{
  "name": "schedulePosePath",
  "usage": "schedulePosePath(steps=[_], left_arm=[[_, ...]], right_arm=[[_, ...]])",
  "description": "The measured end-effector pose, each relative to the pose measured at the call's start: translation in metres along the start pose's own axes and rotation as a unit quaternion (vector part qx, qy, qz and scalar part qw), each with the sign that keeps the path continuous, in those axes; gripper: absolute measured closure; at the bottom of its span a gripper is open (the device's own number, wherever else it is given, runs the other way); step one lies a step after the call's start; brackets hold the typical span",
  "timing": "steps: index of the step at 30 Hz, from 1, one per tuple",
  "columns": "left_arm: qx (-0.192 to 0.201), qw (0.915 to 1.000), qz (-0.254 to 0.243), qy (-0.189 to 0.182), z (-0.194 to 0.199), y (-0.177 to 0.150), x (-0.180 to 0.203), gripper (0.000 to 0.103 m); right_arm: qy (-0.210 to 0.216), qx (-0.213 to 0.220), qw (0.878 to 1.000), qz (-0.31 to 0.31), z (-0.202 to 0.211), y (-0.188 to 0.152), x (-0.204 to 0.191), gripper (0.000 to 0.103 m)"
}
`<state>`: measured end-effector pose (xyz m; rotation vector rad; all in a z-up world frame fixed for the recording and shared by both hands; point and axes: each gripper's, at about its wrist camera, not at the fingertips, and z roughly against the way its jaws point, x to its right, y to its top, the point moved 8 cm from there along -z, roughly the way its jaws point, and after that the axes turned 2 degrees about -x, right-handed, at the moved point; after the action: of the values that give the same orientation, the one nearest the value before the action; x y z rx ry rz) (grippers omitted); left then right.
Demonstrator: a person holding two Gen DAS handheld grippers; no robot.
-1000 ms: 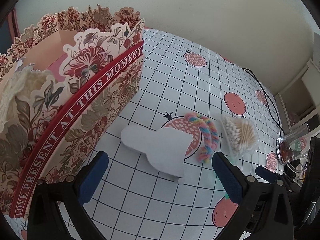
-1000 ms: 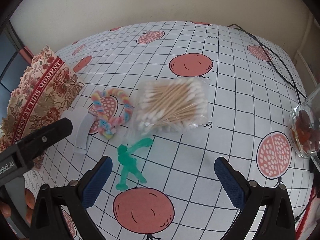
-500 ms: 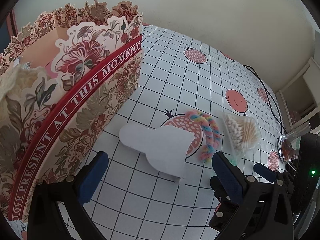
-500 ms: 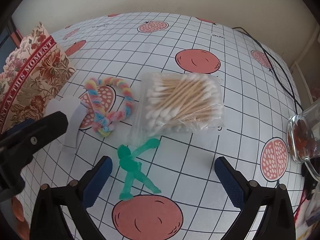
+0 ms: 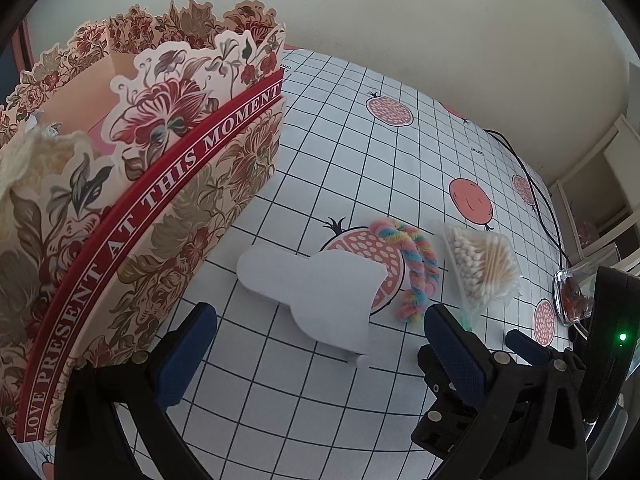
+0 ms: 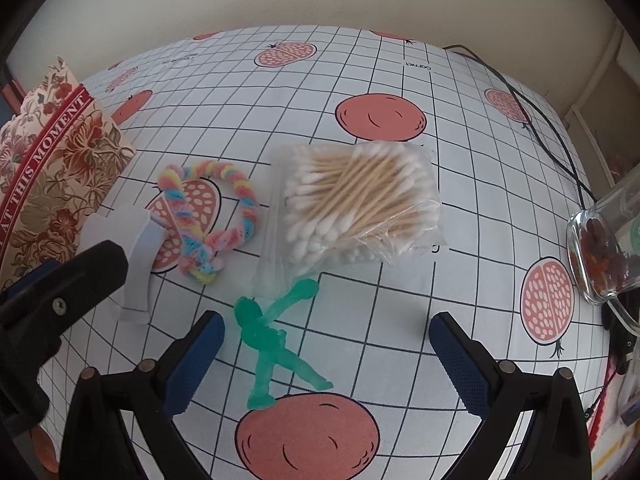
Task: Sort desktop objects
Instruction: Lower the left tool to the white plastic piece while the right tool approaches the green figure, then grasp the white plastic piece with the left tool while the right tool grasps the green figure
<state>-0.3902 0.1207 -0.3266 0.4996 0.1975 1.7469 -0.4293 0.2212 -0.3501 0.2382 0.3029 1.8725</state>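
I am holding my left gripper (image 5: pixel 318 354) low over the tablecloth (image 5: pixel 360 128), its jaws standing wide with nothing between them but the white card cut-out (image 5: pixel 312 288) lying flat just ahead. Hard by my left is the floral paper box (image 5: pixel 132 208), upright, its red band reading "LOVE PRESENT AT THIS MOMENT" in white capitals — something pale and lacy is showing over its near rim, though I cannot tell what. Past the card the rainbow twisted rope (image 5: pixel 416 268) is lying across a printed pomegranate, and beyond it the clear bag of cotton swabs (image 5: pixel 484 264).

My right gripper (image 6: pixel 326 356) is also hanging wide and gripping nothing; the green plastic figure (image 6: pixel 272 344) is lying on the cloth between the blue pads (image 6: pixel 458 364), nearer the left one, one arm reaching under the edge of the swab bag. From here the swabs are sitting just beyond the figure, the rope loop to their left, touching the white card. Small upside-down print on the cloth near the far edge is reading something like "Garnet" — too small to be sure. A glass jar (image 6: pixel 600 256) holding reddish pieces is lying tipped at the right edge, with a black cable (image 6: pixel 536 120) running past it
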Motion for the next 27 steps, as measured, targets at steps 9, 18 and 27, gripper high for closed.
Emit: schedulePosePath(steps=[9, 18, 27], left_arm=[[-0.003, 1.0000, 0.001, 0.001, 0.001, -0.001, -0.001, 0.000], [-0.003, 1.0000, 0.004, -0.002, 0.000, -0.001, -0.001, 0.000], [-0.007, 1.0000, 0.005, -0.005, 0.001, -0.003, -0.001, 0.000]], right_arm=[[0.001, 0.015, 1.000, -0.003, 0.001, -0.003, -0.002, 0.000], [0.007, 0.011, 1.000, 0.014, 0.002, -0.002, -0.007, 0.003], [0.015, 0.017, 0.999, 0.033, 0.012, 0.001, -0.018, 0.050]])
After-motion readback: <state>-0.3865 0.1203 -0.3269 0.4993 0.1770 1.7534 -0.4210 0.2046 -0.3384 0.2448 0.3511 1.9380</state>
